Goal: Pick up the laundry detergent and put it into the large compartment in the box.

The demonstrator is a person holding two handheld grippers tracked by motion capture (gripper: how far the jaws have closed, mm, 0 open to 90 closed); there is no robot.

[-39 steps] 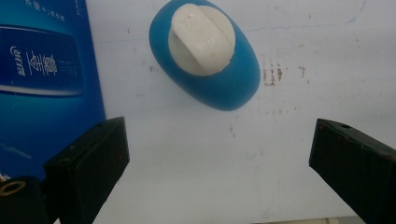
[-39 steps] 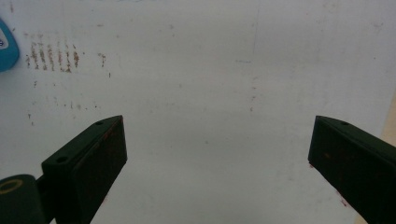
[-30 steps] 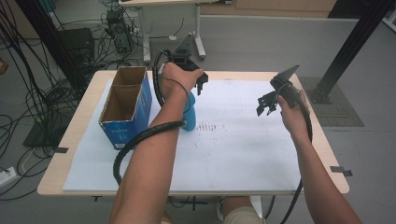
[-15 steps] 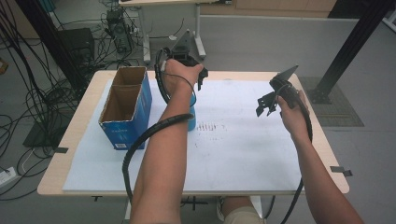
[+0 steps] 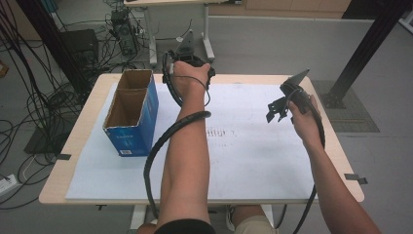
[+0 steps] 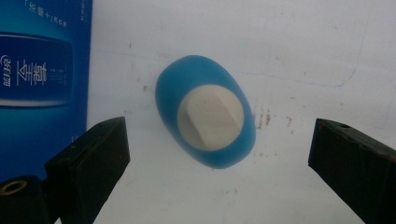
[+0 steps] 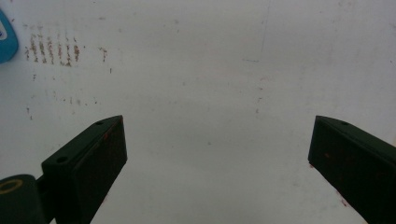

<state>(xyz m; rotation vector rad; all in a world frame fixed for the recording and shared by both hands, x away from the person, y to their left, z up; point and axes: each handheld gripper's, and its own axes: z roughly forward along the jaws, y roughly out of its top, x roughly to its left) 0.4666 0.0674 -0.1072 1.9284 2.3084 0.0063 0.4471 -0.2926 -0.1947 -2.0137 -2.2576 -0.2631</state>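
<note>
A blue bottle (image 6: 205, 116) with a white cap stands upright on the white sheet (image 5: 253, 161), seen from straight above in the left gripper view. My left gripper (image 6: 219, 135) hangs above it, open, its jaws wide to either side of the bottle and not touching it. In the high view the left gripper (image 5: 189, 61) is near the table's far edge, and my forearm covers the bottle. My right gripper (image 5: 275, 110) is held open over the right part of the sheet, with nothing between its jaws (image 7: 217, 135). A blue edge of the bottle (image 7: 5, 42) shows at that view's left.
An open blue cardboard box (image 5: 130, 114) stands on the table's left part; its printed side (image 6: 37, 60) is close to the bottle's left. The wooden table edge (image 5: 68, 161) frames the sheet. Cables and stands crowd the floor at the back left.
My left hand has lifted and drawn a little toward the far edge, away from the bottle, which my forearm now covers in the high view. The right gripper has stayed put.
</note>
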